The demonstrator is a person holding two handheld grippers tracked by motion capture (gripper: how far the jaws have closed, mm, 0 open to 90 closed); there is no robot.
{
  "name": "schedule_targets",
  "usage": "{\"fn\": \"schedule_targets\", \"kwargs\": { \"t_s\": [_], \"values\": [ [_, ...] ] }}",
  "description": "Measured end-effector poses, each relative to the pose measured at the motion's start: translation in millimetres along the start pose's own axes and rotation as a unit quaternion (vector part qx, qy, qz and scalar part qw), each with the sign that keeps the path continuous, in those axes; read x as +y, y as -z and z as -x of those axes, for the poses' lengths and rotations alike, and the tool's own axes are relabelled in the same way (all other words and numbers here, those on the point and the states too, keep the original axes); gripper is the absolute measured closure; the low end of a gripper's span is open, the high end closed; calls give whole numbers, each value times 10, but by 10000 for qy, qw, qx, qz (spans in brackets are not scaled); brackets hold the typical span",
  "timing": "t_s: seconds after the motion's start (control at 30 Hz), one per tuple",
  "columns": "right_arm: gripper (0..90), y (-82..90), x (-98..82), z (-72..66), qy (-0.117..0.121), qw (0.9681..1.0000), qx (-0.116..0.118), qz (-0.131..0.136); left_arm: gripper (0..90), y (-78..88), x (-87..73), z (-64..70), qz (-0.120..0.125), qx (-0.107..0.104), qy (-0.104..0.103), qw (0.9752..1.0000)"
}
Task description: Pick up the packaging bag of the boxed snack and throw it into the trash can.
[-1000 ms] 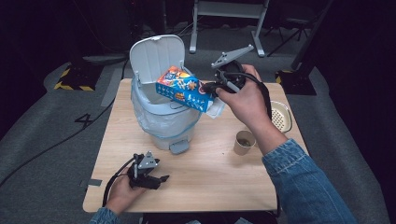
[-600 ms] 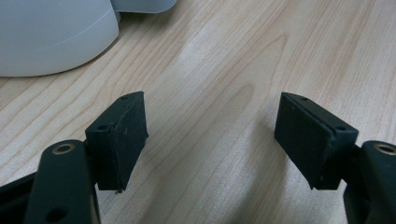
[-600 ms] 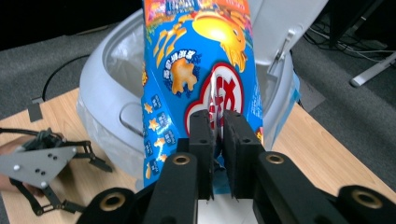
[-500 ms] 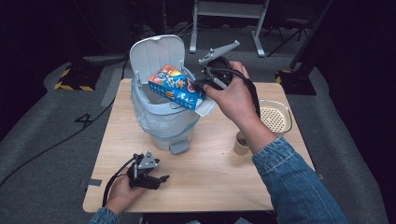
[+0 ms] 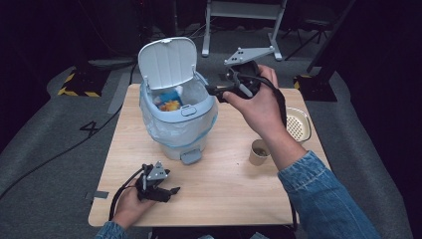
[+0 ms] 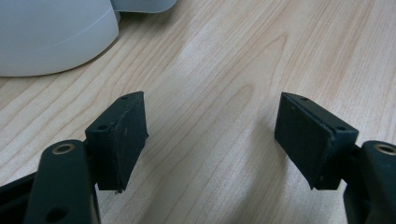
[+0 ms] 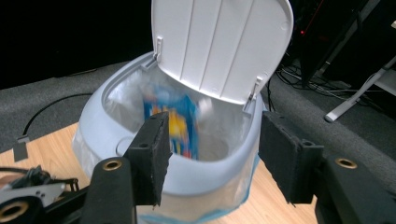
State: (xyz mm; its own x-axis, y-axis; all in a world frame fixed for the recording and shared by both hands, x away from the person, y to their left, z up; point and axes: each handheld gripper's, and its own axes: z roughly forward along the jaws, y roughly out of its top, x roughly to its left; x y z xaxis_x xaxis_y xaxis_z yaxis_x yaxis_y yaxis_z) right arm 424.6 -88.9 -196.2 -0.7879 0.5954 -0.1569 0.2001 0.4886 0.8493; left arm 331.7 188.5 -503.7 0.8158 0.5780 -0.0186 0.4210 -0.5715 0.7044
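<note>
A pale blue pedal bin (image 5: 176, 130) stands on the wooden table with its white lid (image 5: 166, 62) raised. A blue and orange snack box (image 5: 169, 101) lies inside it, blurred in the right gripper view (image 7: 181, 125). My right gripper (image 5: 213, 92) hovers just right of the bin's rim (image 7: 205, 172). Its jaws have just been opening and stand open (image 7: 212, 144) with nothing between the pads. My left gripper (image 5: 171, 191) rests low on the table in front of the bin, open and empty (image 6: 212, 135).
A paper cup (image 5: 259, 152) stands right of the bin, under my right forearm. A round cream strainer bowl (image 5: 297, 124) sits near the table's right edge. Bare tabletop (image 5: 234, 191) lies between my two hands. A cable runs across the floor at left.
The snack box, held at the bin's opening by my right gripper, has dropped into the bin. The right gripper's jaws have opened and the hand has drawn slightly right. The left hand stayed still.
</note>
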Motion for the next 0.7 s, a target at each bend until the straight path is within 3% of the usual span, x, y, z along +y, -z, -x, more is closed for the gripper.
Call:
{"fn": "schedule_targets", "kwargs": {
  "t_s": [0.43, 0.7],
  "values": [
    [265, 468, -604, 193, -121, 9981, 558, 230, 258, 59, -58, -89, -2, -47, -40, 10000],
    [248, 743, -1045, 364, -445, 9964, 565, 447, 257, 58, -58, -89, -6, -51, -29, 10000]
  ]
}}
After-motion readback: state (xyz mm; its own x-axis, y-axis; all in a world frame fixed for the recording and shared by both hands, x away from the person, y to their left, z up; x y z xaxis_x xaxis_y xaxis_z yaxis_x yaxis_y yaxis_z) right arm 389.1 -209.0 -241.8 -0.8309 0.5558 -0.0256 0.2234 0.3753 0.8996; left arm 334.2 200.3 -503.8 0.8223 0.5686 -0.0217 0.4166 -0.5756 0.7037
